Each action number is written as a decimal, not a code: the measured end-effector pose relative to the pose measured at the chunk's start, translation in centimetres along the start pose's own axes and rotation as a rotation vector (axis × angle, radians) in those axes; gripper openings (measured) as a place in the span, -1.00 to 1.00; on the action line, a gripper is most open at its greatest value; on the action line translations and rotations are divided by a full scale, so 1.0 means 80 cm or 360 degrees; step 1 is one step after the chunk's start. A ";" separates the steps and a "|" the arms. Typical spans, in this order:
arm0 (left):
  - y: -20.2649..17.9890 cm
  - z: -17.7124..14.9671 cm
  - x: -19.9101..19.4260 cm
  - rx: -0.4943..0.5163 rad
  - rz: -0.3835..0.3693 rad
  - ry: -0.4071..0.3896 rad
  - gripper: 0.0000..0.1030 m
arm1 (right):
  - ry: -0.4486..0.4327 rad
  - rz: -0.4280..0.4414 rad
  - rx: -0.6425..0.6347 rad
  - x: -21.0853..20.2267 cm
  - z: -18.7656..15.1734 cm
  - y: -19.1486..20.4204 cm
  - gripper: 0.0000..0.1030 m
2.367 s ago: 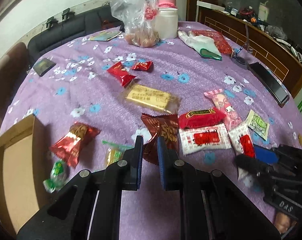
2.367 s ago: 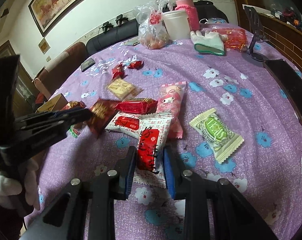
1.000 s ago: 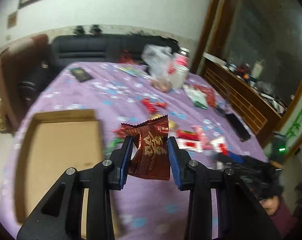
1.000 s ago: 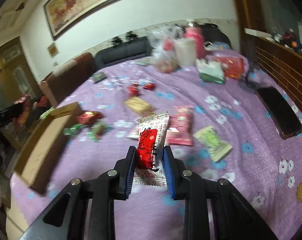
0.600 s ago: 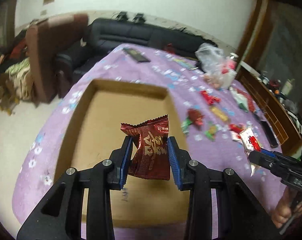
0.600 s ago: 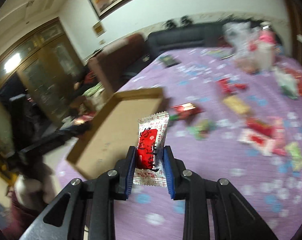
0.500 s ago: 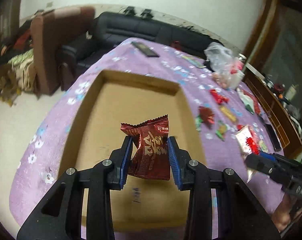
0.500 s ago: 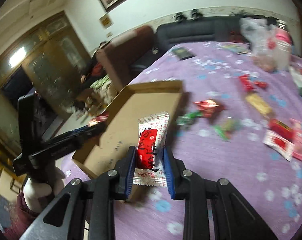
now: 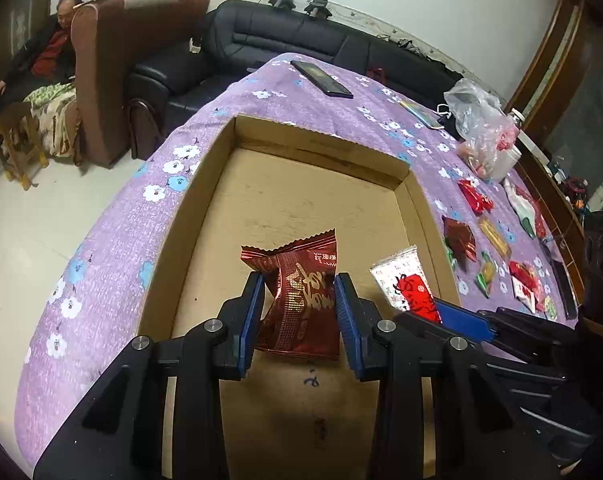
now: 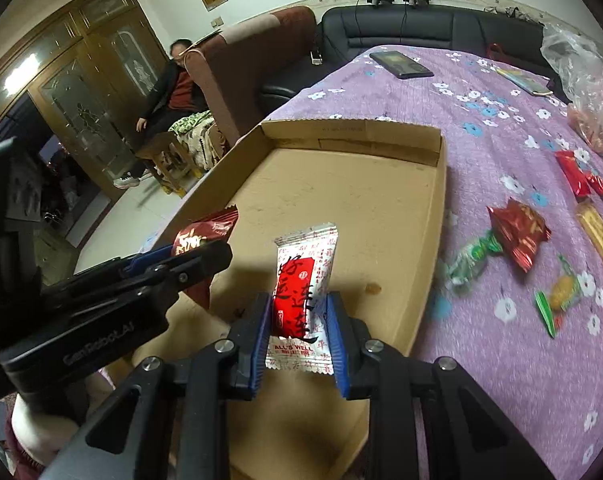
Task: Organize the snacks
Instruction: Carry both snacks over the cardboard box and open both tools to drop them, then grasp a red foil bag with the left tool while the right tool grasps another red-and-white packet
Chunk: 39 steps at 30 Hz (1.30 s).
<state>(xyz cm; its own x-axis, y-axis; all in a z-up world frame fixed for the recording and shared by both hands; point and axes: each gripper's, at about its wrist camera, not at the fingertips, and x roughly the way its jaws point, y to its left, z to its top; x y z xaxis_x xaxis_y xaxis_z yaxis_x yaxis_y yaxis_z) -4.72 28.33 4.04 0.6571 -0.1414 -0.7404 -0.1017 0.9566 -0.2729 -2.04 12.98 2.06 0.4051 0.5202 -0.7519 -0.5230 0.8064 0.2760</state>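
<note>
Left wrist view: dark red snack packet [image 9: 301, 304] pinched by the left gripper [image 9: 299, 316] above the bare cardboard tray [image 9: 313, 148]; the right gripper [image 10: 299, 334] clamps a white-and-red packet [image 10: 303, 280] beside it. Nothing is dropped yet, and loose snacks [image 10: 519, 232] wait on the worktop [image 10: 501, 152]. Both fingers tilt downward.

Both hand-held grippers [image 9: 297, 308] [image 10: 299, 334] clamped, angled down
</note>
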 end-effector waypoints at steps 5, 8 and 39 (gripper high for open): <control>0.009 0.004 0.005 -0.0063 0.0015 0.0021 -0.31 | -0.0034 0.0002 0.0004 0.003 0.008 0.002 -0.34; 0.009 0.005 -0.004 -0.0072 0.0030 0.0011 -0.31 | -0.0060 0.0001 0.0010 -0.006 0.011 -0.003 -0.34; -0.243 0.050 0.104 0.0374 -0.0233 0.0413 -0.32 | -0.0181 -0.0300 0.0375 -0.139 -0.061 -0.302 -0.33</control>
<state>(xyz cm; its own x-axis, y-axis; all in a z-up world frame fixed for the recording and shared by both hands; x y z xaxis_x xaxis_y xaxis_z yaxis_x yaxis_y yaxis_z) 5.72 9.60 5.65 0.4377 -0.3118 -0.8433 0.1733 0.9496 -0.2612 2.40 -13.64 0.85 0.5666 0.3726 -0.7350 -0.2482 0.9277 0.2789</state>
